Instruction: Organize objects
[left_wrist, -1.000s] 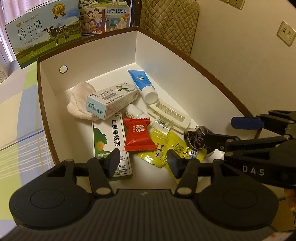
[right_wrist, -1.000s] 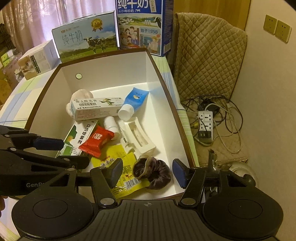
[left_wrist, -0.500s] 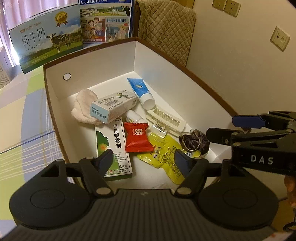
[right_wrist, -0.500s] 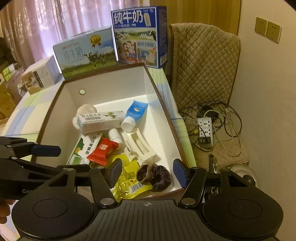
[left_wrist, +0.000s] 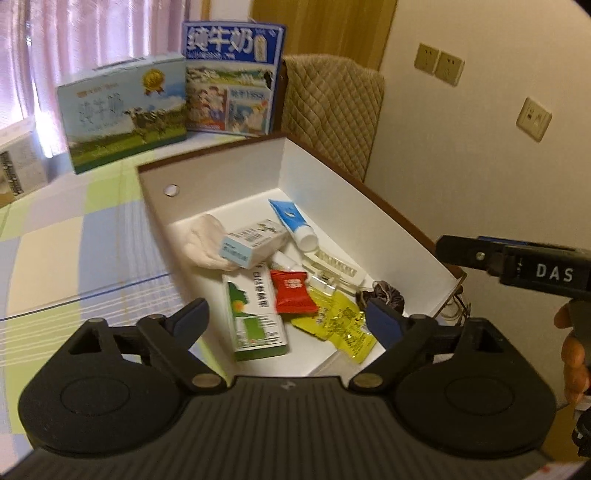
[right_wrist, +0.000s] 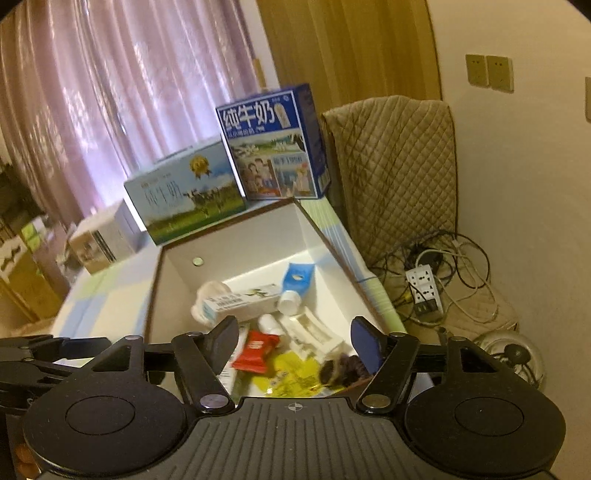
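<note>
Box (left_wrist: 388, 221) on desk (left_wrist: 74, 258) before me, twelve o'clock; milk cartons (left_wrist: 125, 114) behind it. Inside box: tube (left_wrist: 291, 221) far, pouch (left_wrist: 340, 325) near, scrunchie (left_wrist: 384, 299) at two.

I see the box (left_wrist: 388, 236), white inside with a brown rim, open and holding everything. At its far end lie a pale cloth (left_wrist: 205, 242), a carton (left_wrist: 253, 243) partly on it, and a blue tube (left_wrist: 291, 221), cap toward me. Mid-box sit a white clip (left_wrist: 334, 264) and red sachet (left_wrist: 293, 291). Nearest me: green spray carton (left_wrist: 255, 314), yellow packet (left_wrist: 338, 325), dark scrunchie (left_wrist: 384, 295).
</note>
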